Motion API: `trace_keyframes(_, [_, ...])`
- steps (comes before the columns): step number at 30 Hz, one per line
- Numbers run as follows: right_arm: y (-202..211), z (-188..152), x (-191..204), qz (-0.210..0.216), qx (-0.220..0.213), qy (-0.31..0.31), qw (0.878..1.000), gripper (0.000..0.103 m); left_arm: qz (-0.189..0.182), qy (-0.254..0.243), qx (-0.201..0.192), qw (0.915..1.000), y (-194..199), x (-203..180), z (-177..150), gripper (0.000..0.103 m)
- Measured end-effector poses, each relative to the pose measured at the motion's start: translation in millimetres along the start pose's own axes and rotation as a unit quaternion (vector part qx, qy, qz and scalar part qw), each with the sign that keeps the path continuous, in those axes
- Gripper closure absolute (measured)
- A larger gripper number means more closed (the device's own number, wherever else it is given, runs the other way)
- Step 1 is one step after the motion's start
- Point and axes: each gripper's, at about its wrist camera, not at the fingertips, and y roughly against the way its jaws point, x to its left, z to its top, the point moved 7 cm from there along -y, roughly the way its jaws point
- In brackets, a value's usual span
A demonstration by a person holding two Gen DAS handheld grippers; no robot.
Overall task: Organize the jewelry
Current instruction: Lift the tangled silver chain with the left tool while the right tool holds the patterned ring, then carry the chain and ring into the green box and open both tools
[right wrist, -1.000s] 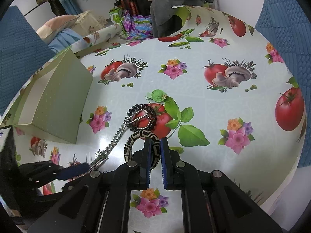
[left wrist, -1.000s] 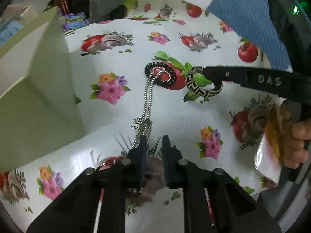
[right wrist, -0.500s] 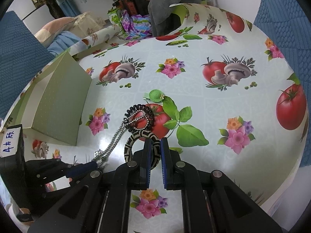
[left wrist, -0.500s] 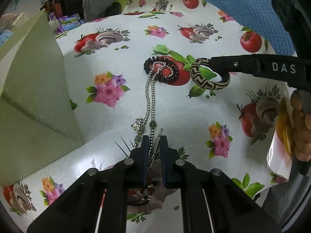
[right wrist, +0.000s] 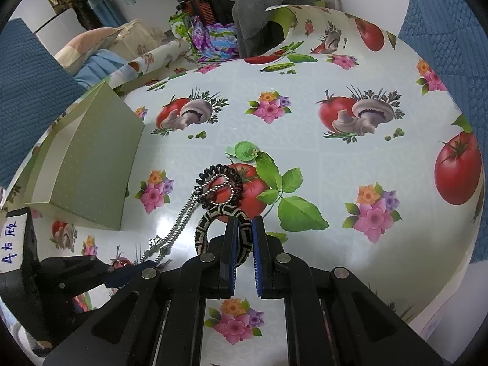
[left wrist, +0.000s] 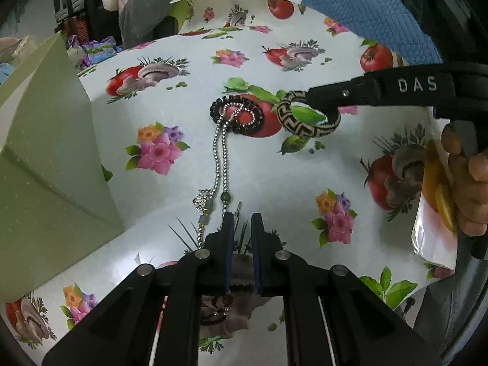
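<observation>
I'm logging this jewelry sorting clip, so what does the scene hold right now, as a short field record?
surface: round table with fruit-and-flower cloth
box: open green box, near the table's left edge
right gripper: shut on woven bangle
left gripper: shut on silver bead chain
chain's far end: lies across black coil bracelet

**Black linkage grippers with blue pads**

The left gripper (left wrist: pixel 242 216) and right gripper (right wrist: pixel 244 219) are matte black, with angular linkage arms pinned by round silver screws and blue-faced fingers (right wrist: pixel 232 253). White letters "DAS" mark one finger; a handwritten white label (right wrist: pixel 10 241) sits on the left body.
</observation>
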Motion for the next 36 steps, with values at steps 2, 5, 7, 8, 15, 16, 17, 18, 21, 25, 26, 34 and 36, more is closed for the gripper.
trace_keyframes(2, [0.1,0.1,-1.1,0.001,-0.001,-0.002,1.0,0.096,0.01,0.006,0.009,0.9999,-3.6,3.9,-0.5,0.092])
trace_keyframes(5, [-0.1,-0.1,-1.8,0.002,0.0,-0.003,1.0,0.096,0.005,0.005,0.007,0.9999,-4.4,4.8,-1.0,0.092])
trace_keyframes(7, [-0.4,-0.2,-2.0,0.001,-0.001,-0.002,1.0,0.096,0.009,-0.001,0.008,0.9999,-3.8,5.2,-1.0,0.093])
trace_keyframes(8, [-0.4,-0.2,-2.1,0.001,0.0,-0.002,1.0,0.096,0.008,-0.003,0.008,0.9999,-2.9,3.7,-2.0,0.093])
trace_keyframes(15, [-1.1,-1.3,-1.7,0.0,0.002,0.0,1.0,0.096,0.023,-0.024,0.013,0.9994,-5.2,-3.9,-3.7,0.099])
trace_keyframes(16, [-1.9,-1.8,-3.0,-0.001,0.003,0.001,1.0,0.096,0.024,-0.024,0.011,0.9993,-5.0,-4.1,-3.9,0.099])
trace_keyframes(17, [-2.6,-2.7,-3.3,-0.003,0.004,0.002,1.0,0.096,0.026,-0.024,0.009,0.9993,-4.8,-4.0,-4.2,0.099])
trace_keyframes(18, [-3.2,-3.2,-2.8,-0.005,0.006,0.004,1.0,0.096,0.025,-0.019,0.009,0.9995,-4.9,-3.9,-4.5,0.1])
trace_keyframes(21, [-0.9,-4.4,-1.4,-0.012,0.004,0.011,1.0,0.096,0.014,0.011,0.007,0.9998,-2.0,0.3,-2.1,0.1])
trace_keyframes(25, [4.5,-0.8,-0.7,-0.013,0.003,0.002,1.0,0.096,-0.003,0.039,-0.007,0.9992,12.3,2.9,11.0,0.1])
trace_keyframes(26, [8.2,1.7,-0.8,-0.017,-0.001,0.0,1.0,0.096,-0.011,0.048,-0.013,0.9987,19.9,2.8,17.5,0.1])
trace_keyframes(34, [60.8,42.6,19.1,-0.022,-0.049,0.0,0.999,0.096,-0.031,0.071,-0.062,0.995,77.0,3.9,69.2,0.1])
trace_keyframes(36, [75.4,54.9,28.3,-0.024,-0.063,0.008,0.998,0.096,-0.027,0.073,-0.077,0.994,94.9,9.6,81.5,0.1])
